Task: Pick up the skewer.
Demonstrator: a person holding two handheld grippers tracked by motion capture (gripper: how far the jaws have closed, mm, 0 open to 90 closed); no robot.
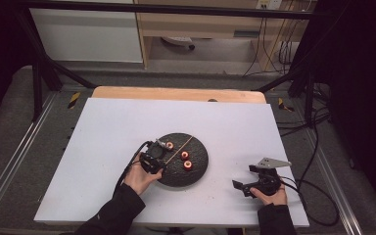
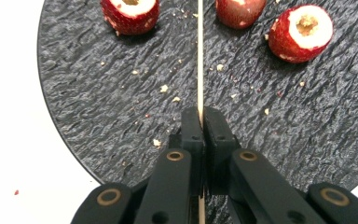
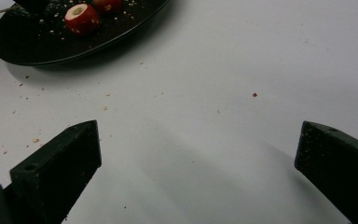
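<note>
The left gripper [image 2: 200,116] has its two black jaws pressed together on a thin wooden skewer [image 2: 200,56], pinching it near its lower end. Seen from above, that gripper [image 1: 152,159] sits at about eight o'clock on the round black slate plate [image 1: 196,169], and the skewer [image 1: 178,149] runs from the jaws up toward one o'clock across the plate.

Three cored red fruit pieces lie on the plate's rough surface [image 2: 98,93]. Along the left gripper's view, one piece [image 2: 129,14] lies at eleven o'clock of the pinch, left of the skewer; another [image 2: 238,11] sits just right of the skewer at twelve to one o'clock; the third [image 2: 300,33] lies farther out at two o'clock. None touches the skewer. Pale crumbs are scattered over the slate.

The right gripper [image 1: 254,182] rests on the white table [image 1: 107,127] at about four o'clock from the plate, well apart from it, jaws spread wide with nothing between them. In its own view the plate [image 3: 28,51] lies at eleven o'clock.
</note>
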